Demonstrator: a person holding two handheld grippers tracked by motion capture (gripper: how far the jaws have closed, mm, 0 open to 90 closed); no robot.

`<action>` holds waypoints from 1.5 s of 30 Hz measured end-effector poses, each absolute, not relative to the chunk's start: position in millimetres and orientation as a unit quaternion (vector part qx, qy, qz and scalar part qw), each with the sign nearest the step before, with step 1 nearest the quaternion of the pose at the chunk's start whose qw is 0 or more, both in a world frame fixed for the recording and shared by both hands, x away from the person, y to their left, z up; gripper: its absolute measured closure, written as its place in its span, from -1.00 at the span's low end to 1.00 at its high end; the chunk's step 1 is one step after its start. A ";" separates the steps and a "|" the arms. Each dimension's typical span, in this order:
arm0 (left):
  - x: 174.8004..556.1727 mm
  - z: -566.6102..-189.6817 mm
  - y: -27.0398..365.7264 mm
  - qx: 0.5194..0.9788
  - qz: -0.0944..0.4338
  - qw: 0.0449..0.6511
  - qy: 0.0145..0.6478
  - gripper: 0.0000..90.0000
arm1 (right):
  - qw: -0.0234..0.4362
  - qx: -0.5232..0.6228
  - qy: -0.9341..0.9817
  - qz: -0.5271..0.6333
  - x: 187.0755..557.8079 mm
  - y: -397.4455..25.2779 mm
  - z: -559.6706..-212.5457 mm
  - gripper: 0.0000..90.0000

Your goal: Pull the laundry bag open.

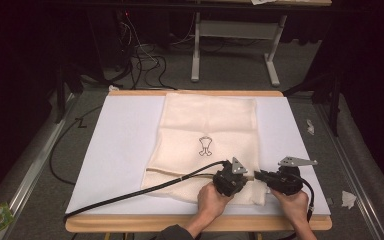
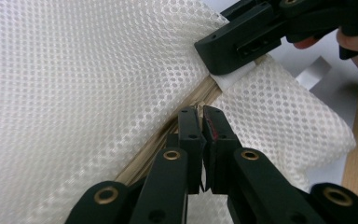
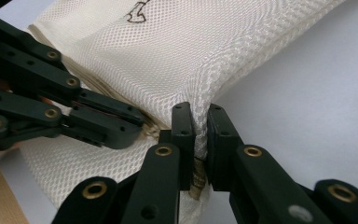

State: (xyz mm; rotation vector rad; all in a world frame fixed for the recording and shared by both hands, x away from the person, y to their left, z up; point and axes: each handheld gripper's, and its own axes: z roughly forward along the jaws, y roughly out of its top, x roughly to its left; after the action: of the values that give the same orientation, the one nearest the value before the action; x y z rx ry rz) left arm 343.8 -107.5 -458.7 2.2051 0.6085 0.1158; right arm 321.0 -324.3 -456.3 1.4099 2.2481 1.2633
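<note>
With my left claw [image 2: 203,122] and right claw [image 3: 200,122] both clamped on the mesh bag [image 1: 207,125] hem, I should keep the fabric between them taut and lift evenly.

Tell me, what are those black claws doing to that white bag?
A person is holding a claw in each hand over a cream mesh bag lying flat on the white table cover. The left claw is pinched shut on the bag's edge strip near its corner. The right claw is pinched shut on a fold of mesh right beside it. Both grip the bag's near right end.
</note>
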 end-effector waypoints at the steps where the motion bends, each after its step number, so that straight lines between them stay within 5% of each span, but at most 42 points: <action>1: 344.9 -458.2 -106.5 0.878 0.046 0.410 0.242 0.95 | 0.101 0.478 0.761 0.427 321.5 -324.4 -456.4 0.88; 45: 355.6 -451.7 -36.7 0.854 0.048 0.424 0.298 0.95 | 0.131 0.493 0.770 0.384 334.2 -317.3 -459.9 0.88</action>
State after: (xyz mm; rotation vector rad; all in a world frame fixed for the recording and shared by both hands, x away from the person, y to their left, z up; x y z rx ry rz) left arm 355.6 -36.7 -451.7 2.1357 0.7455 0.1205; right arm 334.2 -317.3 -459.9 1.4312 2.2351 1.1156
